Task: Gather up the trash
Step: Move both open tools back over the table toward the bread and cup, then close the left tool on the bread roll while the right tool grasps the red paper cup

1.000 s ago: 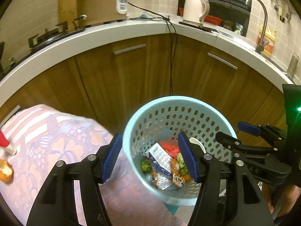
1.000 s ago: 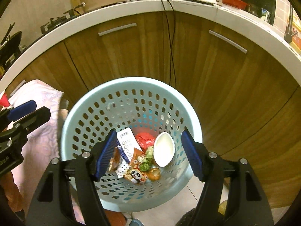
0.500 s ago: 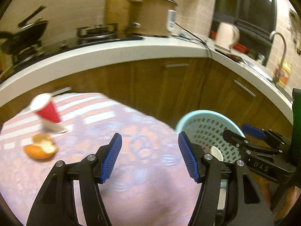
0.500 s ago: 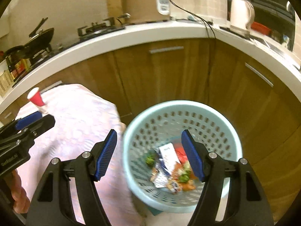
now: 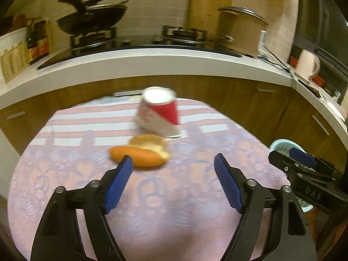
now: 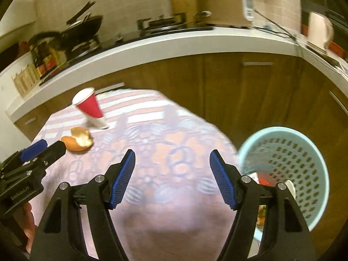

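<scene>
Kitchen cabinets and a white counter curve behind a tabletop (image 5: 174, 206) covered in a pink patterned cloth. From the left wrist view, the left gripper (image 5: 173, 169) is spread wide and empty above the cloth, near an orange peel (image 5: 141, 153) just beside a red-and-white paper cup (image 5: 161, 113). From the right wrist view, the right gripper (image 6: 172, 163) is likewise spread and empty; a pale blue basket (image 6: 304, 152) holding trash sits beside the tabletop, well apart from peel and cup.
</scene>
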Demonstrator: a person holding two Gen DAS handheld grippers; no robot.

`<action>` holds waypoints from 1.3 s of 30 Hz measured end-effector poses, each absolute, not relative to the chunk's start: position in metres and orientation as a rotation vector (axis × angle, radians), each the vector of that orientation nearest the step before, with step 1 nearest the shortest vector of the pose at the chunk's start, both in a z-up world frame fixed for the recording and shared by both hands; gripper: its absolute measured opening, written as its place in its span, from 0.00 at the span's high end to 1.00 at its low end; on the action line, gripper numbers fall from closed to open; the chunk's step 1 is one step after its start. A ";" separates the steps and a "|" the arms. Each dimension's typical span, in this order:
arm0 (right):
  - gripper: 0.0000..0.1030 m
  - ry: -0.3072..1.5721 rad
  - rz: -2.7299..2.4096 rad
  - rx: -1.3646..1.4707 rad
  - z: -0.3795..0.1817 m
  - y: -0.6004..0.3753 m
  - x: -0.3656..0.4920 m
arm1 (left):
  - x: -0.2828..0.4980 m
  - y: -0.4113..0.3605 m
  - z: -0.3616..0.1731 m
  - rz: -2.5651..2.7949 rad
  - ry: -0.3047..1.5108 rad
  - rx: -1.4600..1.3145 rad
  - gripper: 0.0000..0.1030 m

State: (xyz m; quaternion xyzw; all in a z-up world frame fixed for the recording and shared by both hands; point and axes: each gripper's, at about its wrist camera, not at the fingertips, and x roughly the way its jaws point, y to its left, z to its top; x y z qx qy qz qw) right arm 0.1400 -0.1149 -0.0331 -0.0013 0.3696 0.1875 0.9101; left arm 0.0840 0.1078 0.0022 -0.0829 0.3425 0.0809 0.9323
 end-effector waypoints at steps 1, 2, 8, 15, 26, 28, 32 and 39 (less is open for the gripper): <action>0.35 0.768 0.397 -0.015 -0.037 -0.104 0.140 | 0.084 0.112 0.001 0.167 0.708 -0.168 0.22; 0.35 0.770 0.405 -0.021 -0.040 -0.098 0.141 | 0.084 0.117 -0.002 0.159 0.723 -0.160 0.21; 0.35 0.796 0.441 -0.047 -0.058 -0.075 0.144 | 0.094 0.135 -0.025 0.148 0.789 -0.093 0.19; 0.35 0.832 0.438 -0.037 -0.073 -0.073 0.150 | 0.119 0.155 -0.047 0.149 0.844 -0.162 0.18; 0.35 0.833 0.447 -0.096 -0.073 -0.059 0.149 | 0.144 0.154 -0.056 0.134 0.888 -0.130 0.25; 0.35 0.839 0.460 -0.098 -0.070 -0.057 0.148 | 0.142 0.156 -0.054 0.118 0.875 -0.147 0.35; 0.35 0.837 0.502 -0.085 -0.056 -0.049 0.150 | 0.136 0.161 -0.050 0.093 0.835 -0.181 0.51; 0.35 0.825 0.536 -0.093 -0.042 -0.021 0.160 | 0.119 0.172 -0.036 0.091 0.786 -0.212 0.76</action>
